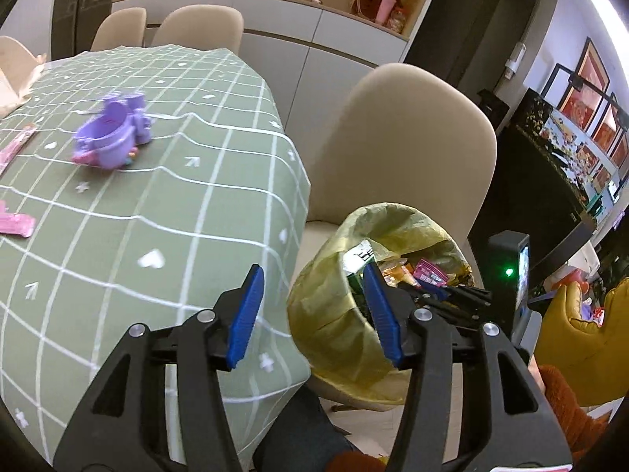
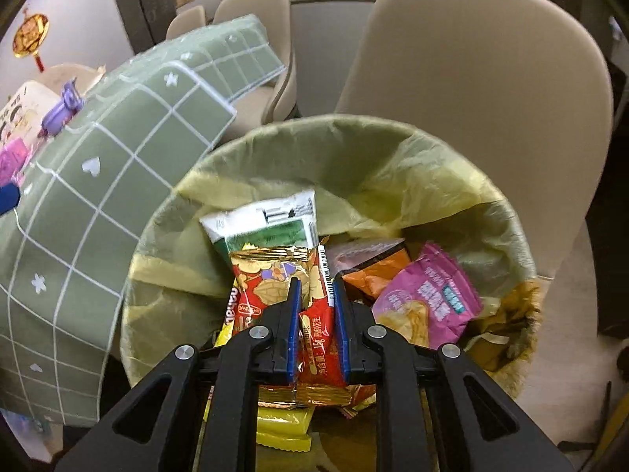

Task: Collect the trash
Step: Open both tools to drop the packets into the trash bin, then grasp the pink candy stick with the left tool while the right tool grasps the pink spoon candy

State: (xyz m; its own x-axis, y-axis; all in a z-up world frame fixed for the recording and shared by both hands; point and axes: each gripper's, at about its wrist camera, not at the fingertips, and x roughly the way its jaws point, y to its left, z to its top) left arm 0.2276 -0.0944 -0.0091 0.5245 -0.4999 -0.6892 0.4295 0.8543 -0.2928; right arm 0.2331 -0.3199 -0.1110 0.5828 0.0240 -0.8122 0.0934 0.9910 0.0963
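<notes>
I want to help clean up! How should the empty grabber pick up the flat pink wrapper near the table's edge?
Judging by its pose, come from above with the left gripper. The pink wrapper lies flat on the tablecloth, so pinch one thin edge, probably the end nearest the table's edge.

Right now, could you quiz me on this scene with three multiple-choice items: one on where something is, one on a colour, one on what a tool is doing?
1. Where is the purple toy?
A. On the green tablecloth
B. In the bin
C. On a chair

2. What colour is the bag lining the bin?
A. Black
B. Yellow
C. Blue

3. What is the right tool doing?
A. Standing open and empty
B. Gripping the purple toy
C. Gripping a red snack wrapper over the bin

Answers: 1 A, the toy sits on the cloth-covered table. 2 B, the liner shows yellow all around the rim. 3 C, the wrapper is pinched between the blue pads above the bin's contents.
</notes>
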